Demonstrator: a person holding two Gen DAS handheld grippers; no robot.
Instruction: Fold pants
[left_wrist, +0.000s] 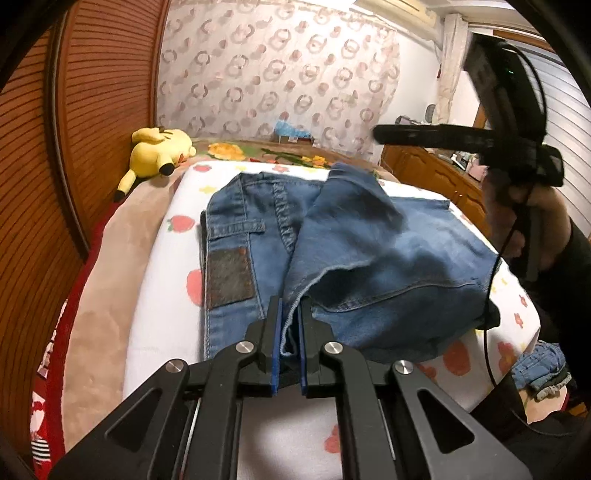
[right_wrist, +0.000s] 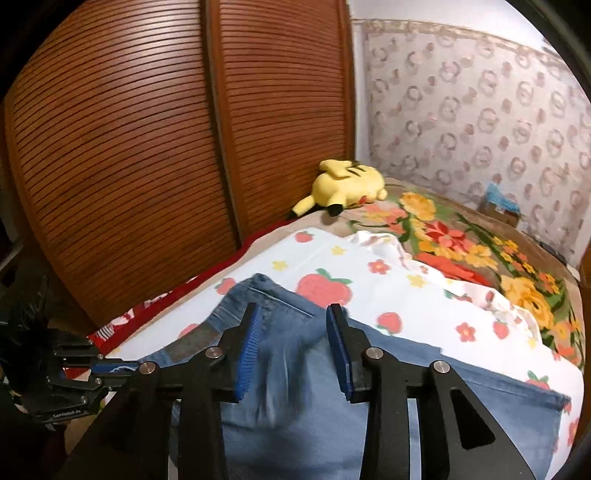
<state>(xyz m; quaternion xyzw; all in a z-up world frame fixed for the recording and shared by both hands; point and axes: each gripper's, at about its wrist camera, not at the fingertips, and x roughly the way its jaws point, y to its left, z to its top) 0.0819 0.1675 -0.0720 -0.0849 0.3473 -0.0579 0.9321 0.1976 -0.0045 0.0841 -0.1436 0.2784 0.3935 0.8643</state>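
Note:
Blue jeans (left_wrist: 351, 258) lie partly folded on a white strawberry-print sheet (left_wrist: 173, 206), waistband and dark leather patch (left_wrist: 229, 278) at the left, a leg folded over on top. My left gripper (left_wrist: 291, 306) is shut on the near hem edge of the jeans. My right gripper (right_wrist: 293, 314) is open and empty, raised above the jeans (right_wrist: 295, 398); it shows blurred in the left wrist view (left_wrist: 376, 133) at the upper right. The left gripper shows in the right wrist view (right_wrist: 110, 369) at the lower left.
A yellow plush toy (left_wrist: 159, 147) lies at the far left of the bed by the brown slatted wardrobe doors (right_wrist: 129, 147). A floral blanket (right_wrist: 480, 251) covers the far bed. A small box (left_wrist: 295, 134) stands by the curtain. More denim (left_wrist: 543, 365) lies at the right.

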